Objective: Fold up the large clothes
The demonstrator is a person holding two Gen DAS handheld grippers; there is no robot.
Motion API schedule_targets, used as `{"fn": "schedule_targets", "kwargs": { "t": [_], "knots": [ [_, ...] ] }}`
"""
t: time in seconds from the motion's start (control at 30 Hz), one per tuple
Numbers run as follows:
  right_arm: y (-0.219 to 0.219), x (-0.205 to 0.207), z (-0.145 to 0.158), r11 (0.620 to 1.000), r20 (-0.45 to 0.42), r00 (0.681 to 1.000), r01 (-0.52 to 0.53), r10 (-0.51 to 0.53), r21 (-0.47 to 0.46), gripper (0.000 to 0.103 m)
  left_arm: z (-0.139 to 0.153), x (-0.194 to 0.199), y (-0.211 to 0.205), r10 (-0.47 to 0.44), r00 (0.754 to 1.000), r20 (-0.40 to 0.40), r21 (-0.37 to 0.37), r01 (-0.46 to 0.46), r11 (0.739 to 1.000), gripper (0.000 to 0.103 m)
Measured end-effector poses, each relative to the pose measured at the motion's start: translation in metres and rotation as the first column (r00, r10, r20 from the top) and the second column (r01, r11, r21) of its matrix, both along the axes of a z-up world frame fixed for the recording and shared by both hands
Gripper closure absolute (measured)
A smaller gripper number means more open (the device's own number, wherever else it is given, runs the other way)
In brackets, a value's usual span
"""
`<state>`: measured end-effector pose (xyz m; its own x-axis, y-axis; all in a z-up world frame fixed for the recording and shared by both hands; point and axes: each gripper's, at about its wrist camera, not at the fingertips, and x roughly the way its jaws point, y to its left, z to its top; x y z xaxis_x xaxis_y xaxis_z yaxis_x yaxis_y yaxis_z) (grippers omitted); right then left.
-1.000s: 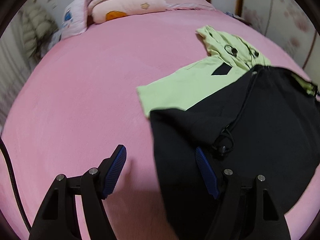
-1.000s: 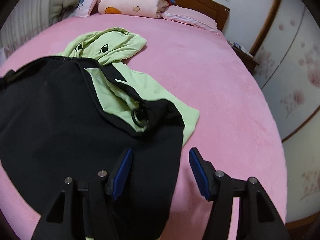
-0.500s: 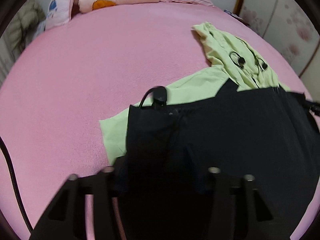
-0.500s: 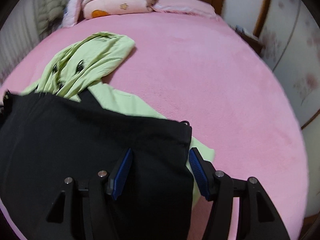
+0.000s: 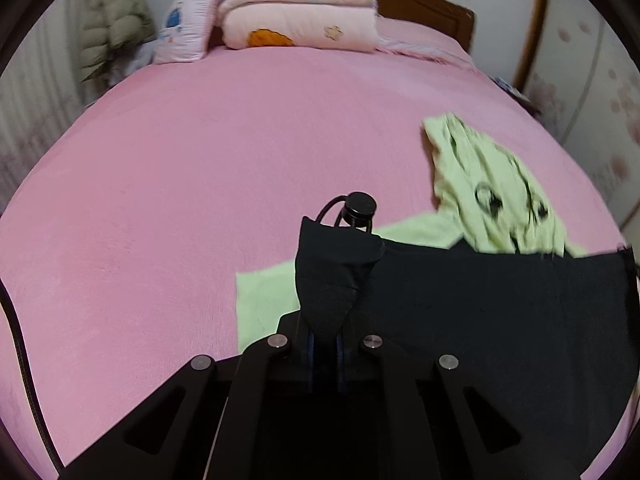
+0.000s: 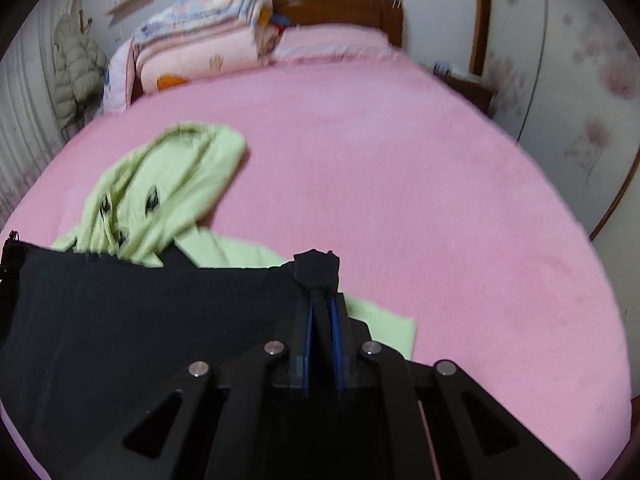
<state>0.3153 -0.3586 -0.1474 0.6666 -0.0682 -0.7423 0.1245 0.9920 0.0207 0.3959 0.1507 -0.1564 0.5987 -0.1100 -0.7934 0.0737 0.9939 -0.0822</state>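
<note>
likely the thin pinch is slipping or the cord toggle [image 5: 361, 205] is snagging, since the left gripper [image 5: 325, 354] and right gripper [image 6: 321, 350] are each clenching one hem corner of the black-and-green hooded garment [image 6: 132, 316], angling downward and stretching it over the pink bed [image 5: 200, 152].

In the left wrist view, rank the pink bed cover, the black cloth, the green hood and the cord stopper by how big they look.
1. Pink bed cover
2. Black cloth, though nearness enlarges it
3. Green hood
4. Cord stopper
</note>
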Motion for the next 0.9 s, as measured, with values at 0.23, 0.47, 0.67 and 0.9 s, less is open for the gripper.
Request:
{"fn": "schedule_targets", "kwargs": {
  "t": [0.23, 0.47, 0.67, 0.9],
  "knots": [
    [0.001, 0.04, -0.03, 0.994, -0.114, 0.99, 0.078, -0.085, -0.071, 0.095, -0.038, 0.036, -0.023, 0.046, 0.994, -0.1, 0.082, -0.038, 0.996, 0.096],
    [0.015, 0.046, -0.069, 0.974, -0.185, 0.971, 0.112, -0.15, -0.198, 0.088, -0.066, 0.039, -0.035, 0.055, 0.994, -0.094, 0.155, -0.04, 0.987, 0.086],
    [0.016, 0.039, -0.039, 0.972, -0.162, 0.975, 0.118, -0.152, -0.204, 0.076, -0.041, 0.034, -0.028, 0.088, 0.993, -0.08, 0.203, -0.071, 0.977, 0.022],
    [0.025, 0.031, 0.041, 0.991, -0.03, 0.994, 0.105, -0.108, -0.084, 0.068, 0.016, 0.019, -0.029, 0.071, 0.998, -0.003, 0.154, -0.069, 0.986, 0.022]
  ]
}}
